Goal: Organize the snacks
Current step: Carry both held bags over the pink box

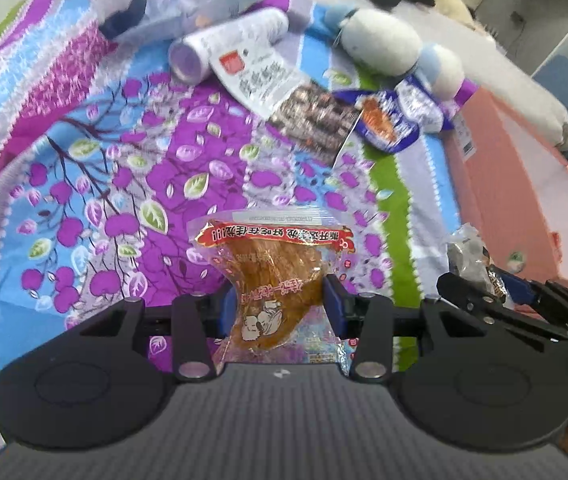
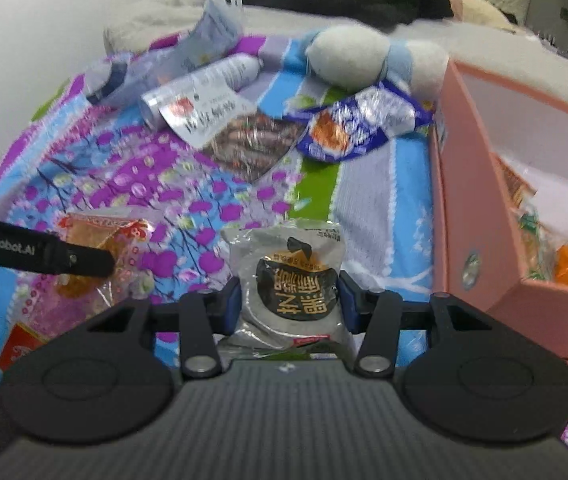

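Note:
My left gripper (image 1: 280,304) is shut on a clear snack packet with a brown piece and a red band (image 1: 272,272), held above the flowered bedsheet. It also shows in the right wrist view (image 2: 96,256) at the left, with a left finger (image 2: 44,258) across it. My right gripper (image 2: 287,300) is shut on a silver packet with a black and gold label (image 2: 291,280). The right gripper also shows in the left wrist view (image 1: 495,288) at the right. A pink box (image 2: 479,216) with several snacks inside stands open at the right.
On the sheet farther back lie a white-and-brown snack bag (image 1: 280,92), a blue packet (image 1: 387,120), a white can (image 1: 228,44) and a plush toy (image 1: 383,40). A pale crumpled bag (image 2: 212,32) lies at the back. A red packet (image 2: 18,344) lies at lower left.

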Demonstrator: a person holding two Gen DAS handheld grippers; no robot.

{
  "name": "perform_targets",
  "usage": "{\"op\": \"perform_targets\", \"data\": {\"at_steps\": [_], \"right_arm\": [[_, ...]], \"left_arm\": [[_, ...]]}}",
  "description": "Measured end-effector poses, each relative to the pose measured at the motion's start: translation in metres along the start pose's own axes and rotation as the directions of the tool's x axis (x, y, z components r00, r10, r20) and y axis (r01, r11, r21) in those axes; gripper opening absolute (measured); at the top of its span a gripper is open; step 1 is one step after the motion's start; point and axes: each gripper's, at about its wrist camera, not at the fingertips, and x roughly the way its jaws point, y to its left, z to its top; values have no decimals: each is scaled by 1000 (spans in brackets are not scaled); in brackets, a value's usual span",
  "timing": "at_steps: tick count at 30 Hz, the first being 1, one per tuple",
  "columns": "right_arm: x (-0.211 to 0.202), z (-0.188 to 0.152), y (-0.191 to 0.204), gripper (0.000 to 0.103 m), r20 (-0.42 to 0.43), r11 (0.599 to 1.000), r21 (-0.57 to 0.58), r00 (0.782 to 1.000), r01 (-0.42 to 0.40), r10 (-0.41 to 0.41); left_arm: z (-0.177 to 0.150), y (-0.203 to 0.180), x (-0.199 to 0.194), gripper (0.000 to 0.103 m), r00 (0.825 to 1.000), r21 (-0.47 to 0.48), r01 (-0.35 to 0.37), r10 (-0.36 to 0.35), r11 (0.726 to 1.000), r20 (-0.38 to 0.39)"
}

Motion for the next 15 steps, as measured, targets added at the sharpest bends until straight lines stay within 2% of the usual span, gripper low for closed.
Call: {"op": "perform_targets", "data": {"at_steps": [4, 15], "right_arm": [[-26, 9, 2, 51, 51, 1000, 9, 999, 11, -12], [-89, 21, -9, 51, 161, 997, 63, 985, 50, -60]], "left_arm": [[5, -10, -23, 50, 999, -5, 25, -25, 1000, 34], [11, -54, -79, 50, 990, 65, 84, -91, 994, 105]]}}
